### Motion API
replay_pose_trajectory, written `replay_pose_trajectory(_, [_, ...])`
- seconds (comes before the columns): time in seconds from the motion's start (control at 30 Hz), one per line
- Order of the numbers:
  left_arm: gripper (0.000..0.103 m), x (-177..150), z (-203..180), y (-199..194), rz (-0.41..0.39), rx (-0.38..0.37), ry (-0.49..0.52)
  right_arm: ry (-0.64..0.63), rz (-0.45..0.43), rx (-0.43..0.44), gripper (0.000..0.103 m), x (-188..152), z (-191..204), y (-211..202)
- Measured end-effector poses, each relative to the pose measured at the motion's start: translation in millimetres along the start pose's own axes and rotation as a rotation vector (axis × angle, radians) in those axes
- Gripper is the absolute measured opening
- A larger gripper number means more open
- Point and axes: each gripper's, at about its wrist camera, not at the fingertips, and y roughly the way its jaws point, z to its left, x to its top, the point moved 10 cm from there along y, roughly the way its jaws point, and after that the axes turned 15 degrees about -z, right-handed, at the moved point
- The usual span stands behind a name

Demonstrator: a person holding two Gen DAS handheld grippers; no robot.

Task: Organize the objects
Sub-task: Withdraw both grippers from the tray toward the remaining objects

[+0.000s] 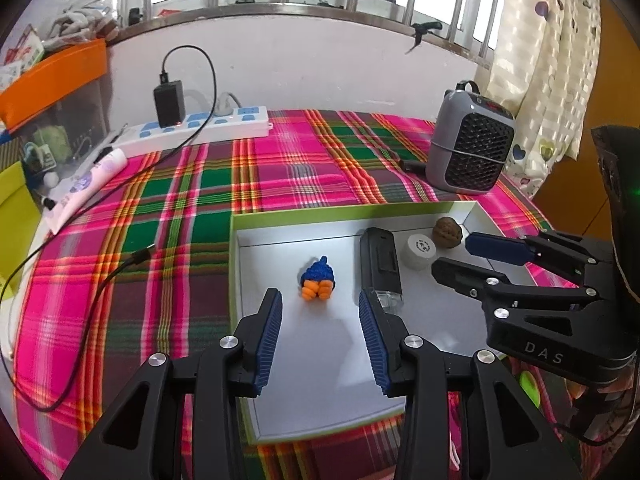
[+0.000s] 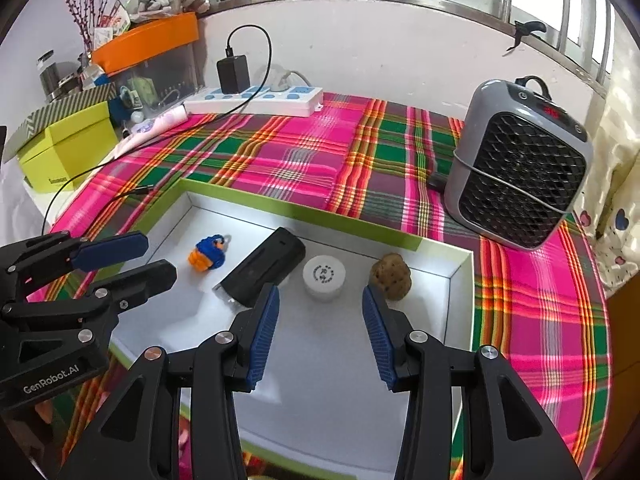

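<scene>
Objects are seen inside a shallow green-rimmed box [image 1: 234, 264] on the plaid cloth [image 1: 180, 208]. Left to right in the left wrist view: knitted blue-and-orange charm [image 1: 317, 285] at 12 o'clock of the left gripper [image 1: 320, 304], black rectangular device [image 1: 379, 266] at 1 o'clock, white round cap [image 1: 420, 250] just beside it, walnut [image 1: 448, 232] at 2 o'clock near the box corner. Left gripper jaws are held apart, nothing between them. Right gripper [image 2: 320, 300] is likewise spread and empty, cap at its 12 o'clock, walnut at 1 o'clock. Grey fan heater [image 2: 520, 172] is seen outside the box at 2 o'clock.
</scene>
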Motion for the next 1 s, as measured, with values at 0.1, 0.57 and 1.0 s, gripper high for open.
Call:
replay_pose_trajectory(0.1, [0.038, -0.1, 0.9, -7.8, -0.010, 0.007, -0.007, 0.002, -0.015, 0.000, 0.045, 0.6, 2.0, -8.3])
replay_pose_trajectory(0.57, [0.038, 6.6, -5.8, -46.9, -0.067, -0.010, -0.008, 0.059, -0.196, 0.007, 0.045, 44.3, 4.3, -73.0])
replay_pose_trajectory(1.0, [0.038, -16.0, -9.7, -65.5, -0.042, -0.021, -0.005, 0.075, -0.184, -0.001, 0.045, 21.7, 3.7, -95.1])
